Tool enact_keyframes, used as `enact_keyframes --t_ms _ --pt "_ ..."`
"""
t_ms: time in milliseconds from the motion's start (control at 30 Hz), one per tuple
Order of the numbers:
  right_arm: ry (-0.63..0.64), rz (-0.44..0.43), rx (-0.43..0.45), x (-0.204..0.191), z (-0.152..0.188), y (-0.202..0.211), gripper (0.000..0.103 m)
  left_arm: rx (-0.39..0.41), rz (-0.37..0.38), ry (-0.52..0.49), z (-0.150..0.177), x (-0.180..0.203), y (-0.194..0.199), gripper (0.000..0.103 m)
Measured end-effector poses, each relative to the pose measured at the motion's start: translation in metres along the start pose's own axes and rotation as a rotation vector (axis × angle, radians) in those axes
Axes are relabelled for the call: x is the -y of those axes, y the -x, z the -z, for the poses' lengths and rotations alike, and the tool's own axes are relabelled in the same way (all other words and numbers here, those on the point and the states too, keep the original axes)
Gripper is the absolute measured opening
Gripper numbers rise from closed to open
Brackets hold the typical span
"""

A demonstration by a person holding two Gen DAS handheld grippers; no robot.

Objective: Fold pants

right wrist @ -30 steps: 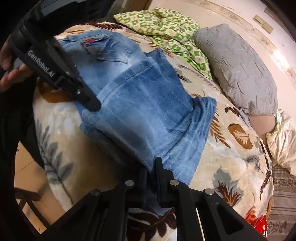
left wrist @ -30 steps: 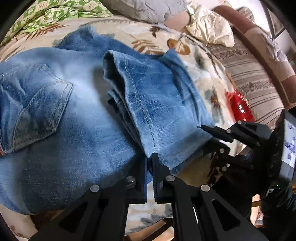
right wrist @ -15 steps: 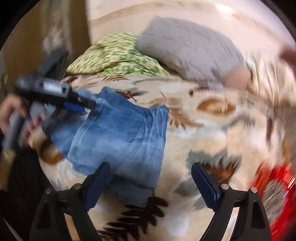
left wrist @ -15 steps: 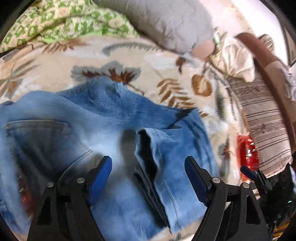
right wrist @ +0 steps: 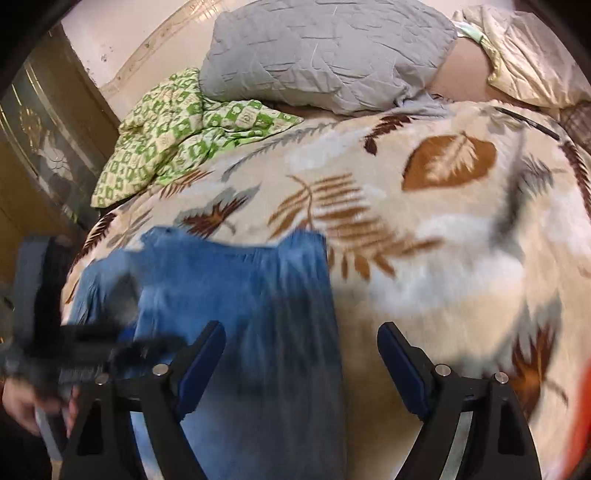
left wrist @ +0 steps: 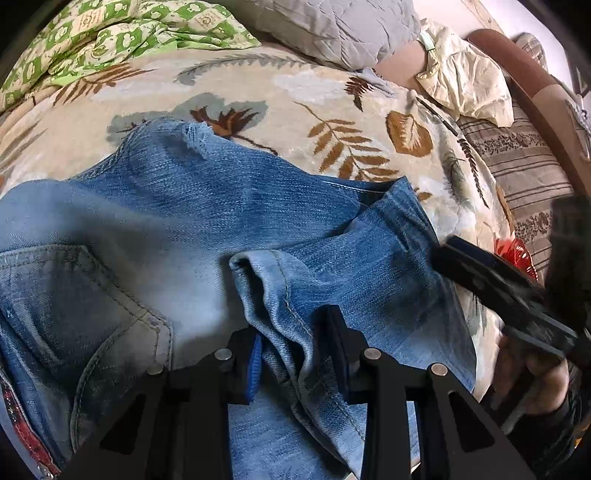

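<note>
Closing on the folded hem of the faded blue denim pants (left wrist: 229, 221), which are laid on the leaf-patterned beige blanket (left wrist: 295, 92), the left gripper (left wrist: 295, 354) has narrowed around that bunched cloth. Right gripper (right wrist: 299, 365) is held spread, empty, above the pants' edge. Next, a firm pinch seems needed before another fold.

Left gripper (left wrist: 295, 354) jaws just closing around bunched hem fold of jeans (left wrist: 184, 221) on leaf-print blanket (left wrist: 295, 92). Right gripper (left wrist: 495, 280) blurred at jeans' right edge. Green cloth (left wrist: 110, 33) far left.
</note>
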State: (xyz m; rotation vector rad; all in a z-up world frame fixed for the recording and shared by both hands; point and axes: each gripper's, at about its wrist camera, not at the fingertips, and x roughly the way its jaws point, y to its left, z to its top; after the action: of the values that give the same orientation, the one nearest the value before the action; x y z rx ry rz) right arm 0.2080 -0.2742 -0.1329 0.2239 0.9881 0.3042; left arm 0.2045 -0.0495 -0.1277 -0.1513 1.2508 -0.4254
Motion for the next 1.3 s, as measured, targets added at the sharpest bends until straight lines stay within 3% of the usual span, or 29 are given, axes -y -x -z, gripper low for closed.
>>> enact_keyframes --t_ms 33,67,100,167,233,333,467,567,700,767,800,833,867,900,1100,1300 --pt "0.004 0.002 -0.017 0.000 -0.002 -0.009 0.075 -0.001 0.002 0.000 0.000 -0.001 0.000 0.033" --pt "0.018 0.004 -0.046 -0.001 -0.003 -0.019 0.042 -0.001 0.001 -0.003 -0.001 0.000 0.000 0.033" --pt "0.028 -0.008 -0.063 -0.002 -0.001 -0.025 0.032 0.002 -0.001 -0.006 -0.002 0.001 0.000 0.033" --pt "0.102 0.041 -0.027 -0.012 0.003 -0.024 0.025 0.010 -0.027 -0.030 -0.004 0.006 0.000 0.032" --pt "0.141 0.068 -0.005 -0.019 0.004 -0.018 0.018 0.049 -0.078 -0.084 -0.008 0.018 0.005 0.022" --pt "0.141 0.096 0.032 -0.016 0.000 0.000 0.015 0.127 -0.102 -0.144 -0.019 0.037 0.015 0.020" --pt "0.059 0.100 0.025 0.005 0.001 0.002 0.015 0.139 -0.171 -0.230 -0.038 0.057 0.002 0.019" --pt "0.034 0.106 0.010 0.014 0.008 -0.016 0.015 0.045 -0.243 -0.266 -0.043 0.052 -0.032 0.020" --pt "0.031 0.115 0.019 0.014 0.007 -0.014 0.020 0.054 -0.236 -0.291 -0.037 0.045 -0.031 0.020" --pt "0.022 0.115 0.021 0.017 0.005 -0.010 0.041 0.063 -0.231 -0.271 -0.038 0.043 -0.024 0.024" --pt "0.001 0.126 0.019 0.019 0.005 -0.004 0.050 0.077 -0.234 -0.249 -0.038 0.041 -0.016 0.032" --pt "-0.019 0.133 0.022 0.021 0.006 0.003 0.069 0.089 -0.253 -0.232 -0.036 0.041 -0.009 0.050" --pt "-0.036 0.128 0.041 0.024 0.008 0.016 0.072 0.102 -0.266 -0.223 -0.034 0.041 -0.003 0.062" --pt "-0.034 0.124 0.054 0.024 0.010 0.026 0.072 0.125 -0.274 -0.217 -0.029 0.042 0.008 0.076" --pt "0.000 0.112 0.037 0.012 0.048 0.071 0.072 0.110 -0.238 -0.242 0.015 0.058 0.034 0.077" --pt "-0.020 0.073 -0.039 -0.001 0.091 0.058 0.072 0.035 -0.179 -0.194 0.049 0.059 0.011 0.077"
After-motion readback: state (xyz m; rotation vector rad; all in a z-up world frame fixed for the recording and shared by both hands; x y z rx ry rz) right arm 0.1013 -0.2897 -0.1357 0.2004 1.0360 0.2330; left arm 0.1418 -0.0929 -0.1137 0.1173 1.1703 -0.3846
